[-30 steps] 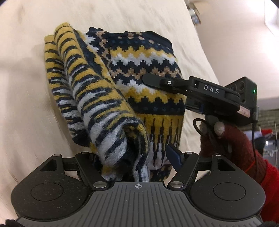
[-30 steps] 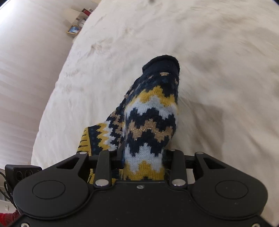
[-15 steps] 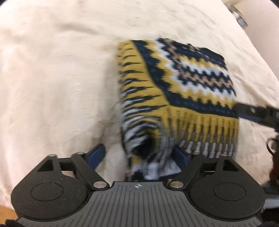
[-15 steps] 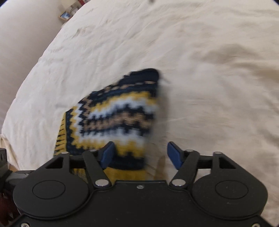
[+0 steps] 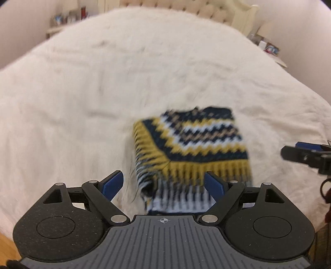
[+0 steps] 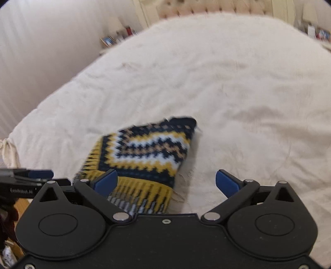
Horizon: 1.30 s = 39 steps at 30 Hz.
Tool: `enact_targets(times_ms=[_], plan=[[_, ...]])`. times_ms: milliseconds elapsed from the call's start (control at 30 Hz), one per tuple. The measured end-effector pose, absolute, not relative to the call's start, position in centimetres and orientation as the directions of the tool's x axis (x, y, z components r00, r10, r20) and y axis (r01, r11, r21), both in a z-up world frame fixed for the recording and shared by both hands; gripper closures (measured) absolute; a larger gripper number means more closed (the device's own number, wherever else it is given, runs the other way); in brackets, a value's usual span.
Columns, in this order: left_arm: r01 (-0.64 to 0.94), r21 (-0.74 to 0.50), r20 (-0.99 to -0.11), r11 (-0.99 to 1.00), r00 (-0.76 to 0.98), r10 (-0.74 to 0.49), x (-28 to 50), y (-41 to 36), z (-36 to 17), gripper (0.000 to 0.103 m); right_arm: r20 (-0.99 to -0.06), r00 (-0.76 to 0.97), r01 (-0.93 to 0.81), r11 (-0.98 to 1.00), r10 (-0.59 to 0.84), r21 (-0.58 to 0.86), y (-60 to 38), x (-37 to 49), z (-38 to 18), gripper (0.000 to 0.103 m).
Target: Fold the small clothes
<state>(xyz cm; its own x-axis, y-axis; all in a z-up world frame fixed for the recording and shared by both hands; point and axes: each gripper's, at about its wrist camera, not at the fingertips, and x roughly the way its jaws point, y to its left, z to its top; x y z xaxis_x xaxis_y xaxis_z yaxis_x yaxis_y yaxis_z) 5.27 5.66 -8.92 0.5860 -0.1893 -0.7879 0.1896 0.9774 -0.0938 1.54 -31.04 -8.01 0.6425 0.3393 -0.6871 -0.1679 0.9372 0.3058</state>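
A folded knit sweater (image 5: 192, 144) in navy, yellow and white zigzags lies flat on the cream bed cover (image 5: 82, 93). My left gripper (image 5: 163, 185) hovers open over its near edge, and neither blue pad touches the knit. In the right wrist view the sweater (image 6: 144, 149) lies ahead and to the left. My right gripper (image 6: 166, 183) is still opening, and only the sweater's corner shows by its left pad, free of both pads. Each gripper shows at the edge of the other's view: the right gripper (image 5: 306, 153) and the left gripper (image 6: 26, 175).
The cream bed cover (image 6: 248, 93) stretches wide around the sweater. A tufted headboard (image 5: 186, 6) stands at the far end. Shelves with small items (image 6: 115, 39) are by the left wall. Wooden floor (image 5: 8, 252) shows below the bed's near edge.
Both grippers have let go of the sweater, opened, and drawn back and up. The sweater, held bunched a second ago, now lies folded flat on the bed.
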Motion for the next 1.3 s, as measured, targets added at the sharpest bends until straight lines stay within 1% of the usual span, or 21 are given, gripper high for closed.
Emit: enact_targets(times_ms=[100, 167, 300, 433, 533, 667, 700, 767, 867, 933, 1300], plan=[[0.207, -0.087, -0.757, 0.974, 0.622, -0.200, 4.7, 4.3, -7.1, 0.018, -0.659, 0.679, -0.171, 0.942, 0.324, 0.288, -30.6, 0.1, -6.8, 0.001], [0.205, -0.068, -0.749, 0.976, 0.636, -0.186, 4.3, 3.0, -6.3, 0.018, -0.640, 0.700, -0.170, 0.944, 0.318, 0.283, -30.7, -0.7, -6.0, 0.001], [0.181, -0.017, -0.722, 0.983, 0.678, -0.137, 3.3, 1.4, -4.3, 0.018, -0.618, 0.728, -0.157, 0.950, 0.297, 0.271, -30.9, -1.9, -4.8, 0.001], [0.144, 0.043, -0.699, 0.989, 0.711, -0.074, 2.9, 0.2, -3.3, 0.018, -0.595, 0.754, -0.123, 0.950, 0.277, 0.286, -31.3, -2.9, -3.8, 0.001], [0.126, 0.085, -0.704, 0.988, 0.710, -0.030, 3.0, -0.5, -3.2, 0.018, -0.606, 0.769, -0.055, 0.965, 0.204, 0.255, -31.3, -3.6, -3.3, 0.001], [0.103, 0.122, -0.727, 0.987, 0.686, 0.018, 2.8, -0.8, -3.3, 0.018, -0.635, 0.771, 0.048, 0.989, 0.052, 0.140, -30.9, -4.3, -2.9, 0.001], [0.102, 0.120, -0.735, 0.988, 0.678, 0.020, 2.8, -0.8, -3.5, 0.018, -0.640, 0.768, 0.056, 0.991, 0.033, 0.118, -30.8, -4.4, -2.9, 0.001], [0.107, 0.101, -0.756, 0.989, 0.654, 0.007, 2.6, -0.7, -3.8, 0.018, -0.657, 0.752, 0.032, 0.993, 0.052, 0.115, -30.8, -4.4, -2.9, 0.001], [0.108, 0.067, -0.796, 0.992, 0.605, -0.012, 2.6, -0.5, -4.5, 0.018, -0.683, 0.721, -0.002, 0.985, 0.120, 0.171, -31.0, -4.6, -3.0, 0.002], [0.104, 0.059, -0.818, 0.993, 0.575, -0.011, 2.5, -0.5, -5.0, 0.018, -0.692, 0.708, -0.007, 0.982, 0.140, 0.191, -30.9, -4.8, -3.0, 0.002], [0.109, 0.053, -0.888, 0.993, 0.461, -0.003, 2.3, -0.1, -7.1, 0.018, -0.741, 0.648, -0.040, 0.980, 0.174, 0.195, -29.3, -5.3, -3.8, 0.002]])
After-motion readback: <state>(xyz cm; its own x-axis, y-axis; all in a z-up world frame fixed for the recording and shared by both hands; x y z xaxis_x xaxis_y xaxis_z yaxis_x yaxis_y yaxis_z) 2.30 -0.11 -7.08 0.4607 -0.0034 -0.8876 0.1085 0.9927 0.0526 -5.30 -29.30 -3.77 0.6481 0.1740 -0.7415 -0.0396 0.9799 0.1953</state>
